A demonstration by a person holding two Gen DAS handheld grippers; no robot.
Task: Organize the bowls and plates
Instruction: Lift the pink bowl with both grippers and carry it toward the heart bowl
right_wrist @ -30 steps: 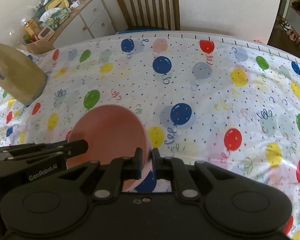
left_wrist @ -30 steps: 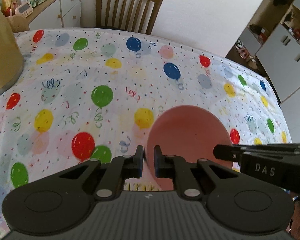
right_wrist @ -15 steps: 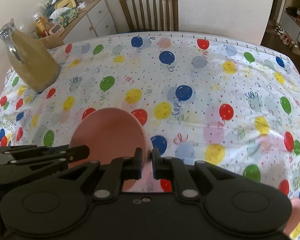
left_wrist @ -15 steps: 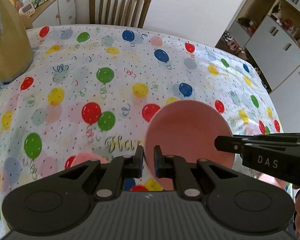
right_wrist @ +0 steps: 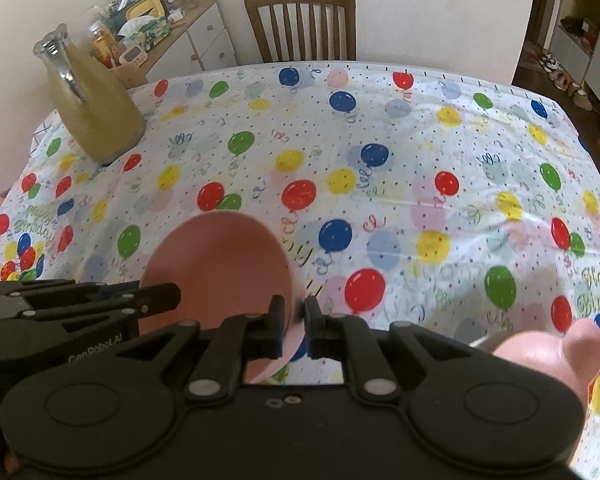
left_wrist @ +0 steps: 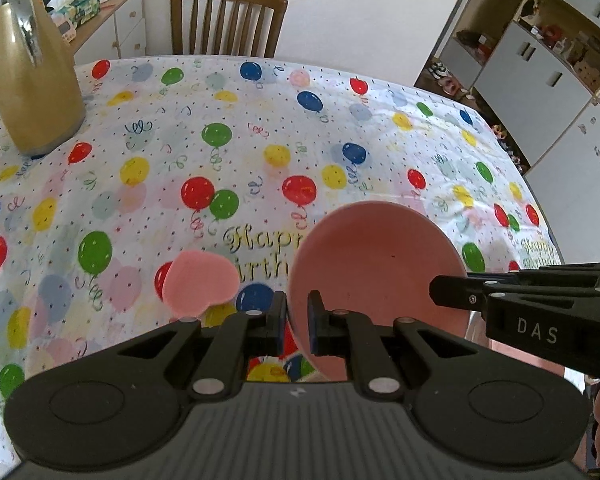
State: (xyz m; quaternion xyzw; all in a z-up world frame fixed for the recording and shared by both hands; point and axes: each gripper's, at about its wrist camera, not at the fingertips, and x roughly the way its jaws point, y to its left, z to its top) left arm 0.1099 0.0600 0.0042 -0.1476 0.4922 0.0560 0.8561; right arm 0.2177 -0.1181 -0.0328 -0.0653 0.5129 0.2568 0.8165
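A pink bowl (left_wrist: 376, 264) hangs above the balloon-print tablecloth (left_wrist: 260, 128), gripped at opposite sides of its rim. My left gripper (left_wrist: 297, 322) is shut on the bowl's left rim. My right gripper (right_wrist: 296, 320) is shut on the right rim of the same bowl (right_wrist: 216, 264). Each gripper shows in the other's view: the right gripper (left_wrist: 434, 292) and the left gripper (right_wrist: 178, 294). A pink heart-shaped plate (left_wrist: 200, 284) lies on the cloth left of the bowl. Another pink heart-shaped dish (right_wrist: 548, 356) sits at the near right.
A tall yellow jug (left_wrist: 32, 80) with a metal handle stands at the table's far left. A wooden chair (left_wrist: 228, 20) is behind the far edge, next to a cluttered sideboard (right_wrist: 188, 32). White cupboards (left_wrist: 540, 80) line the right wall.
Both grippers have carried the bowl back toward the near edge and a little higher. More of the table shows, and the heart-shaped plates have come into view.
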